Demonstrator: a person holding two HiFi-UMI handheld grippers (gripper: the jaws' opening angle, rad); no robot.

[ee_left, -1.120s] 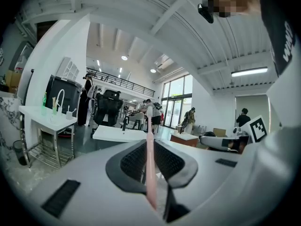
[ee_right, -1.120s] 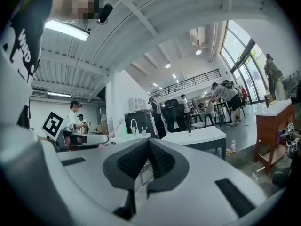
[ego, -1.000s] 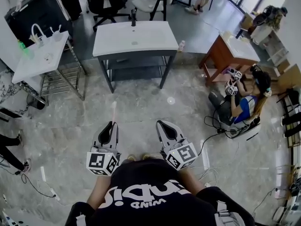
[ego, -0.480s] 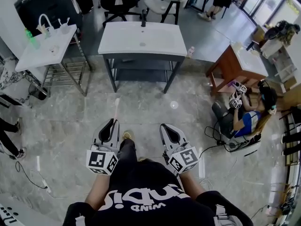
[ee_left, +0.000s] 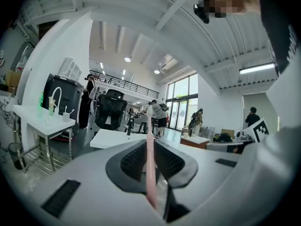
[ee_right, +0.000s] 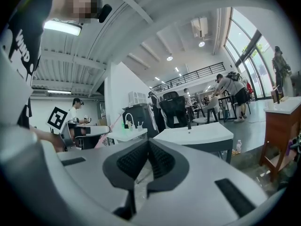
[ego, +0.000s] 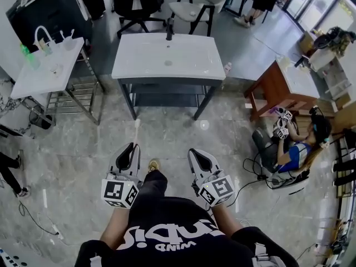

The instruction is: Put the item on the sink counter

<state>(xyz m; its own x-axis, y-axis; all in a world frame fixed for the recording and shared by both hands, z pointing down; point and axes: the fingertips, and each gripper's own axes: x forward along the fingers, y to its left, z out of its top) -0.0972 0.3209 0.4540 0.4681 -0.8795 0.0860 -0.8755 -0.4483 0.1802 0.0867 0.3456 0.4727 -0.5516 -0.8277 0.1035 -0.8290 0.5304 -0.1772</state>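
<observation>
left gripper view: hand-held gripper (ee_left: 150, 147) pinches thin pink stick (ee_left: 149, 126)

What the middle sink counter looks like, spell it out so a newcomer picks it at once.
Across the marble floor, three counters stand in a row. The sink counter is the middle, widest one: white top, dark frame, black tap at its far edge. The left counter sits on a chrome rack; the right counter is brown wood.
</observation>
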